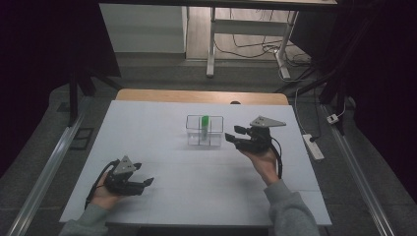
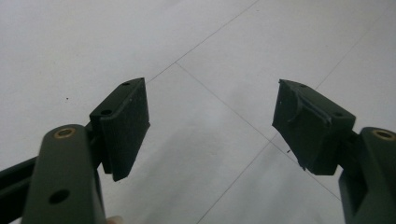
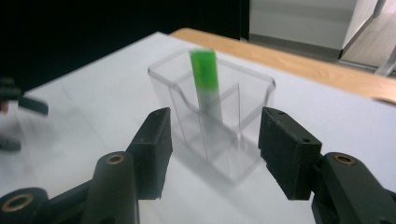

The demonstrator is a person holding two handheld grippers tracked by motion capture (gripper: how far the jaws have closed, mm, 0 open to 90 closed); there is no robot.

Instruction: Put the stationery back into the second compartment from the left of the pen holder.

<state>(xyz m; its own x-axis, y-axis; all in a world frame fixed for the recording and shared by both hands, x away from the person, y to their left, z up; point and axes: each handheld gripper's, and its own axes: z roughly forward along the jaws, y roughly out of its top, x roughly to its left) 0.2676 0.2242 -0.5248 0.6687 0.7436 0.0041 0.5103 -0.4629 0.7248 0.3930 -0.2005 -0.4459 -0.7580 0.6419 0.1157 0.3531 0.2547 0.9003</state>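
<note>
Left gripper (image 1: 147, 182) rested low over white table (image 1: 162, 147) near front left, jaws spread wide, nothing between them; bare tabletop beyond pads (image 2: 126, 126). Mid-table: clear plastic holder (image 1: 204, 131), boxy, split by inner walls into compartments. Green-capped tube (image 1: 204, 124) stood upright inside, bright green top, paler translucent lower part; exact compartment hard to tell through blur. Right gripper (image 1: 235, 133) hovered just right of holder, jaws wide apart, empty, aimed at holder (image 3: 210, 116), not touching.

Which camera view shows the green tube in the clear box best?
The right gripper view: the green tube stands close and large inside the clear box. The high view shows it small; the left gripper view faces the table.
</note>
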